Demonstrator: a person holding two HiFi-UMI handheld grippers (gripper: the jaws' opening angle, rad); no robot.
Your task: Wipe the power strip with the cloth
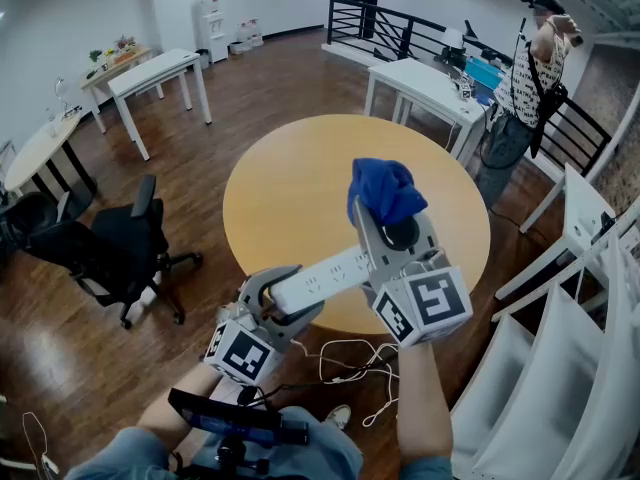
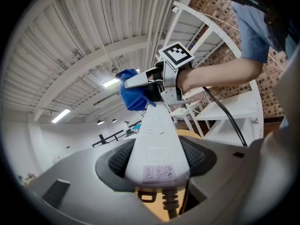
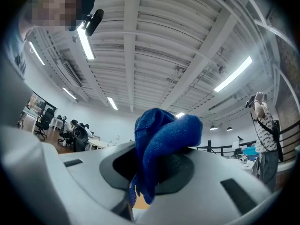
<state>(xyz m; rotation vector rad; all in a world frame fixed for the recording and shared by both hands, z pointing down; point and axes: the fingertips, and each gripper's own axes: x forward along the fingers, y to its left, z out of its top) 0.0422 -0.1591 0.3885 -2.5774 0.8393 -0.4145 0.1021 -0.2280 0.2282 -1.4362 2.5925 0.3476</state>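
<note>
Left gripper (image 1: 292,296) clamping slim white power strip (image 1: 332,271), crumpled blue cloth (image 1: 385,190)

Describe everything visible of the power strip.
The power strip is a long white plastic-looking bar with sockets along its top and a handwritten label by its cord end. The left claw clamps that end, holding it in the air above the round table; the blue cloth in the right claw meets its far end.
</note>
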